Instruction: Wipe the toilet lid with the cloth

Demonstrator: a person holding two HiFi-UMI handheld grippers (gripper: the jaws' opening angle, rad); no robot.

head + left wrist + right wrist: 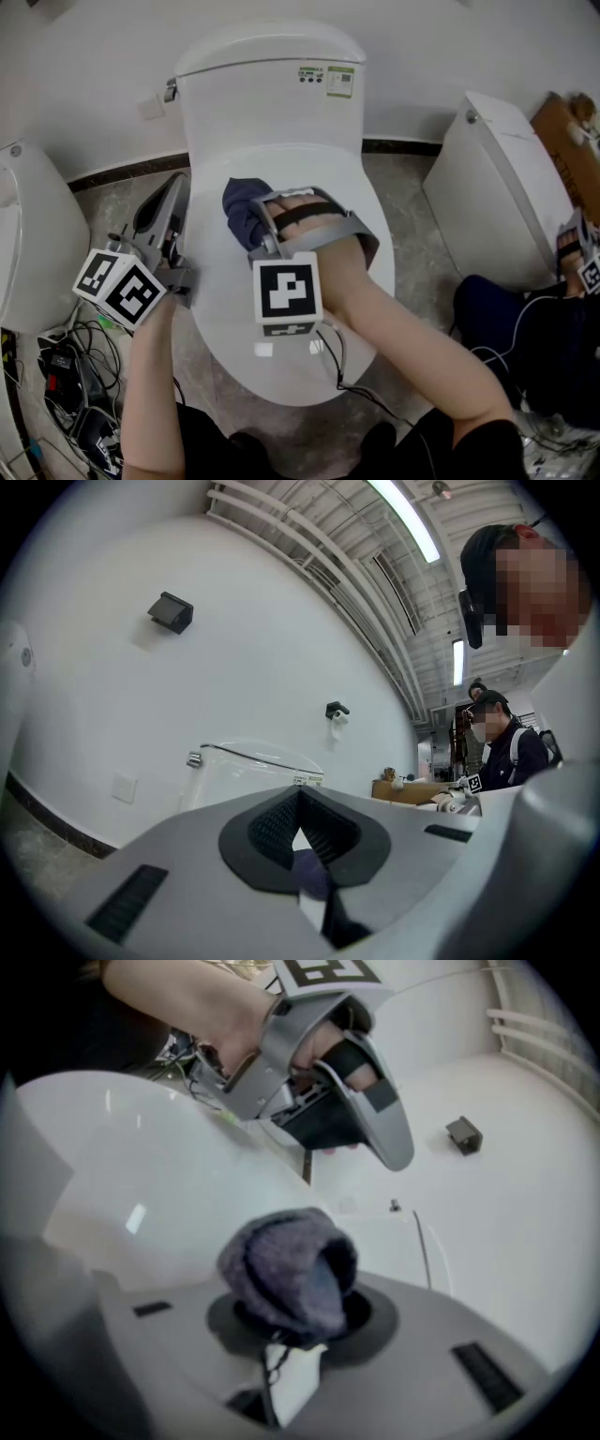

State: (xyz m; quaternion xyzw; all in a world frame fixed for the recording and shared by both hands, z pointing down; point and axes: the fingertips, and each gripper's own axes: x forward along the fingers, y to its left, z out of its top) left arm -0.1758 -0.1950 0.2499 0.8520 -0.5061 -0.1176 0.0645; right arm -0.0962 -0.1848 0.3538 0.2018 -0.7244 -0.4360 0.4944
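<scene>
The white toilet lid is down, below the tank. My right gripper reaches over the lid's rear half, shut on a bunched dark blue cloth that lies against the lid. In the right gripper view the cloth bulges out of the right gripper, with the lid behind it. My left gripper is beside the bowl's left rim, off the lid, and seems shut on nothing. In its own view the left gripper has its pads meeting, and a bit of cloth shows beyond.
A second toilet tank stands to the right, with a cardboard box behind it. Another white fixture is at the left, and tangled cables lie on the floor. A person stands farther off.
</scene>
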